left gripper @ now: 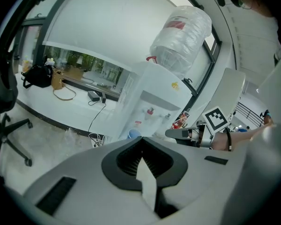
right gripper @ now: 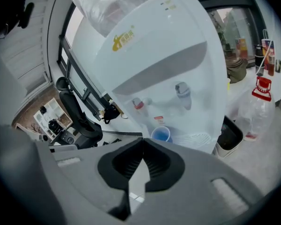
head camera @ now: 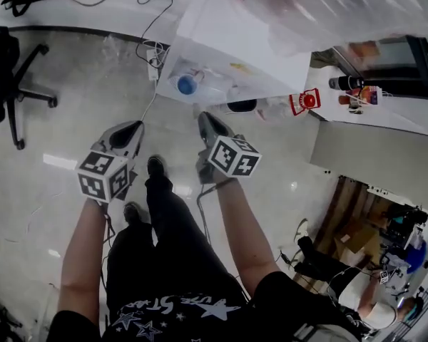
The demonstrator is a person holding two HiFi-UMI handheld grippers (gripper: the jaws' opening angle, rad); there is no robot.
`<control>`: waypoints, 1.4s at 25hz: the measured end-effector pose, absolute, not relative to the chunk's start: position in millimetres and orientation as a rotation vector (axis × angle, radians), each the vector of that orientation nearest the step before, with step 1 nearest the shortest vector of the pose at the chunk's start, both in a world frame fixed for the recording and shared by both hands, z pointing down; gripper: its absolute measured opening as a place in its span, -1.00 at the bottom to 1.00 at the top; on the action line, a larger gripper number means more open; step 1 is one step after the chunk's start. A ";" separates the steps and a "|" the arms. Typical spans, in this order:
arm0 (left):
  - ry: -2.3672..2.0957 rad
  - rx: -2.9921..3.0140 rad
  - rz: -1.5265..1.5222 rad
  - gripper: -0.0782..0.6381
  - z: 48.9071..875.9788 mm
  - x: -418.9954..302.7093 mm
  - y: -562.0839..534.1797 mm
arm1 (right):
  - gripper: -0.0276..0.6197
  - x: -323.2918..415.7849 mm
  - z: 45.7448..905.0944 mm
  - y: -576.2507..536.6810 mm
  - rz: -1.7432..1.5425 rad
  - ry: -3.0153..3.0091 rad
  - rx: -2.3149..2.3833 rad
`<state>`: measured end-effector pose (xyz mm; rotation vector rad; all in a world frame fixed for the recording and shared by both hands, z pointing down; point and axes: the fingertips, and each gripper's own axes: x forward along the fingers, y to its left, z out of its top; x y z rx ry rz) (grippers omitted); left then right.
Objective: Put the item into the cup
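A blue cup (head camera: pixel 187 84) stands on the drip tray of a white water dispenser (head camera: pixel 235 41), under its taps. It also shows just beyond the jaw tips in the left gripper view, as the blue cup (left gripper: pixel 134 134), and in the right gripper view, as the blue cup (right gripper: pixel 161 134). My left gripper (head camera: pixel 134 127) and right gripper (head camera: pixel 203 118) hover side by side above the floor, short of the dispenser, both pointing at it. Both are shut with nothing between the jaws. No separate item to go in the cup is in view.
A black bin (head camera: pixel 241 106) and a clear bottle with a red cap (head camera: pixel 304 102) stand right of the dispenser. A power strip with cables (head camera: pixel 153 54) lies on the floor to its left. An office chair (head camera: pixel 21 84) is at far left. My legs are below the grippers.
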<state>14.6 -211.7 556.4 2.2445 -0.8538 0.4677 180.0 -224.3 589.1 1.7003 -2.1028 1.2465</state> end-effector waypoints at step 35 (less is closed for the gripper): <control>-0.850 2.123 0.506 -0.76 658.2 27.5 -259.1 | -0.91 180.1 694.3 -320.9 1.300 -2.074 1.639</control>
